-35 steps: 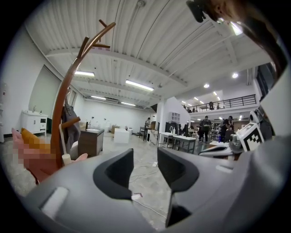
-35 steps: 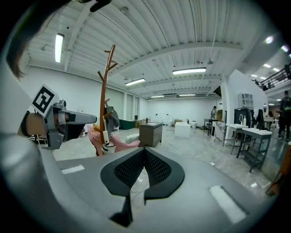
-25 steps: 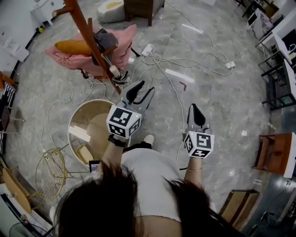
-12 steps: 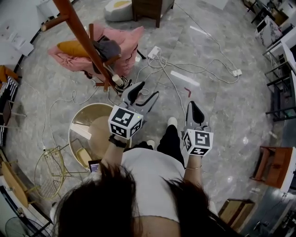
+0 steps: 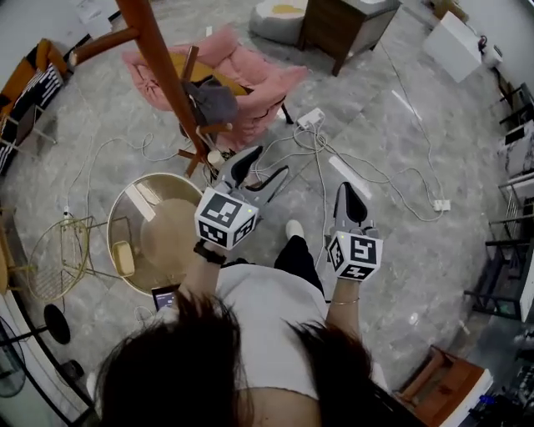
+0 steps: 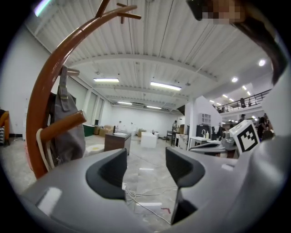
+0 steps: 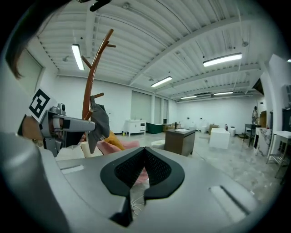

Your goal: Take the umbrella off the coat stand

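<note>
The umbrella handle (image 5: 215,156) hangs on the coat stand (image 5: 158,58) just left of the left gripper (image 5: 269,160) — jaws opening, empty; right gripper (image 5: 349,196) closed, empty, farther.

You're in a big open hall, half workspace, half staged room set. Ribbed metal ceiling (image 7: 191,41) high overhead, long strip lights (image 6: 166,85), a railed mezzanine (image 6: 248,99) at the far side. Polished grey stone floor (image 5: 400,267), strewn with cables (image 5: 367,171) and a power strip (image 5: 310,118). Home furniture stands loose around you: coat stand (image 5: 163,67), pink armchair (image 5: 250,71), wooden cabinet (image 5: 342,25), round table (image 5: 171,238). A person (image 6: 174,125) and white tables (image 6: 204,142) show far off down the hall.
</note>
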A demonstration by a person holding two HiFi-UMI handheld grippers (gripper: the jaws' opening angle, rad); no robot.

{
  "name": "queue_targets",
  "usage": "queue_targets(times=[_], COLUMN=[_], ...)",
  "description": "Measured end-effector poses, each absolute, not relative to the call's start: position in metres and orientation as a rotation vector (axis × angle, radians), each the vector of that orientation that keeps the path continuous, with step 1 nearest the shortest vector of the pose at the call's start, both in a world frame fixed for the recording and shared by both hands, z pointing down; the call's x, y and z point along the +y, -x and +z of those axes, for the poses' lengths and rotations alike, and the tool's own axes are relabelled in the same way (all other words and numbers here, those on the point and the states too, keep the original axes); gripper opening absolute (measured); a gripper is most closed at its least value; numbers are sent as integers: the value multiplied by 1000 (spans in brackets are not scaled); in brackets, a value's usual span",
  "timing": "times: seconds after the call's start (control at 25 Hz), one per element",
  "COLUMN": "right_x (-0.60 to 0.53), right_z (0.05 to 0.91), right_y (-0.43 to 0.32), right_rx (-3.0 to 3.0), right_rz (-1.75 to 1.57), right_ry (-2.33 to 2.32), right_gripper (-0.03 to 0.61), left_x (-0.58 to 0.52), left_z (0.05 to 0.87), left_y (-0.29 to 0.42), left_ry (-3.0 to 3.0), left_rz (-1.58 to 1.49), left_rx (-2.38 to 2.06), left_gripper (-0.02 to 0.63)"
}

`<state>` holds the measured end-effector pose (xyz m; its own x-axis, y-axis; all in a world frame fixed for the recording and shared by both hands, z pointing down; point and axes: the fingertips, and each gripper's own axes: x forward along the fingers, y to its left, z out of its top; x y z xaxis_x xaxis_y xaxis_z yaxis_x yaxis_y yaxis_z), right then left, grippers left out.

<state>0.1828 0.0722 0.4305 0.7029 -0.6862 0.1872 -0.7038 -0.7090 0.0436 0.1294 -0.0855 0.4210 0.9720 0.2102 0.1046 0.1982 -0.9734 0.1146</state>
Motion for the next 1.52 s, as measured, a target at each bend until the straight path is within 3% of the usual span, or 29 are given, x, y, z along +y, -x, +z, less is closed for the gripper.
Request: queue_targets(times=[0.64, 1.08, 1.52], right_x=[-31, -101, -127], right_z=[433, 456, 448], right_y=[-297, -250, -205], right_rx=[-1839, -2233, -2342], right_rz=[223, 238, 212], right_ry=[-2281, -1893, -1750], right_gripper=[3, 3, 3], left_x=[-135, -156, -166], left_z=[421, 441, 446], left_y=[-180, -103, -59], left_ry=[-2944, -2784, -2699], left_rz=[99, 114, 123], left_rx=[-475, -1001, -1133], left_gripper=[301, 301, 316])
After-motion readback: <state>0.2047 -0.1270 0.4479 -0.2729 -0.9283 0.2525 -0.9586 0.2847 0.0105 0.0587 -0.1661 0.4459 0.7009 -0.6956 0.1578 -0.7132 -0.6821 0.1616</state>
